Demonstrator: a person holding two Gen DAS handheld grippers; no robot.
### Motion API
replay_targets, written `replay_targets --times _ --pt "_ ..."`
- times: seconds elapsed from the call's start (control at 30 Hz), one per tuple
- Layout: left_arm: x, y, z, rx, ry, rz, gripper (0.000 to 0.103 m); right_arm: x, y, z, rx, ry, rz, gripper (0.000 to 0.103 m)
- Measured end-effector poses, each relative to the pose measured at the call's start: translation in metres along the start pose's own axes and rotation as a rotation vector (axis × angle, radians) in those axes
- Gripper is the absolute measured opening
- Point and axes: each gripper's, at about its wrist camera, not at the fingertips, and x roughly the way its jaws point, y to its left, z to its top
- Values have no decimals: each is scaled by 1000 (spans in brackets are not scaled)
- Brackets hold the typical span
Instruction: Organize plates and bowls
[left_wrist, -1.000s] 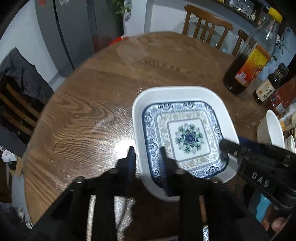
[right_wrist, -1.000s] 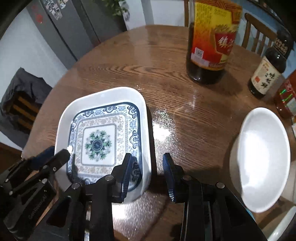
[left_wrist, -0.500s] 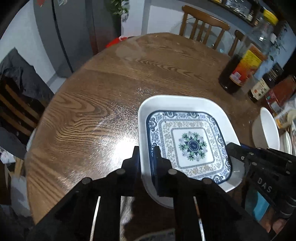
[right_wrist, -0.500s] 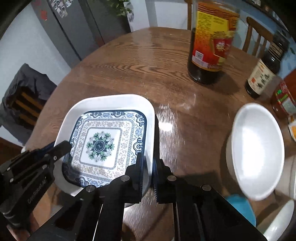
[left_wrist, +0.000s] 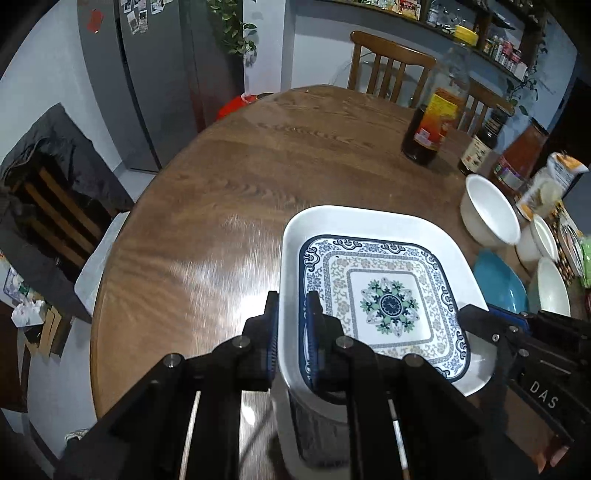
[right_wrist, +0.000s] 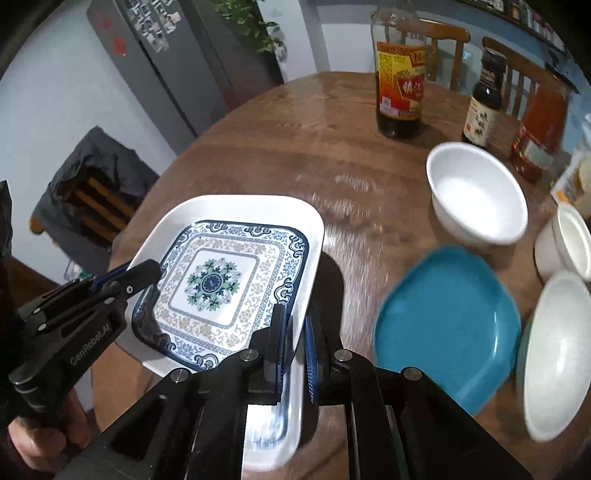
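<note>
A square white plate (left_wrist: 384, 302) (right_wrist: 218, 284) with a blue and green pattern hangs above the round wooden table (left_wrist: 258, 192) (right_wrist: 332, 166), casting a shadow. My left gripper (left_wrist: 292, 325) is shut on its left rim, and shows at the left (right_wrist: 147, 271) in the right wrist view. My right gripper (right_wrist: 295, 332) is shut on the right rim and shows at the right (left_wrist: 476, 314) in the left wrist view. To the right lie a teal plate (right_wrist: 443, 332) (left_wrist: 498, 284), a large white bowl (right_wrist: 476, 192) (left_wrist: 487, 210) and smaller white bowls (right_wrist: 557, 350) (left_wrist: 550, 288).
A tall sauce bottle (right_wrist: 399, 77) (left_wrist: 432, 125), a dark smaller bottle (right_wrist: 484, 103) and a red jar (right_wrist: 543, 129) stand at the table's far right. Wooden chairs (left_wrist: 388, 66) stand behind the table. A person's hand (right_wrist: 33, 439) holds the left gripper.
Both grippers closed on the patterned plate's opposite rims and lifted it off the table, carrying it toward the teal plate and bowls, which have come into view.
</note>
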Motion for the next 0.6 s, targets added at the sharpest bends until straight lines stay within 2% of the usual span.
replay_targets --times 0.23,0.5,0.6 --pt "-11 -2 -45 -11 34 29 13 -4 7 -45 -27 52 29 12" --pt "-3 -3 -65 -48 69 44 13 6 9 -62 -57 76 15 12" --pt "2 -3 -70 -61 79 45 13 8 12 -61 -88 54 -20 12"
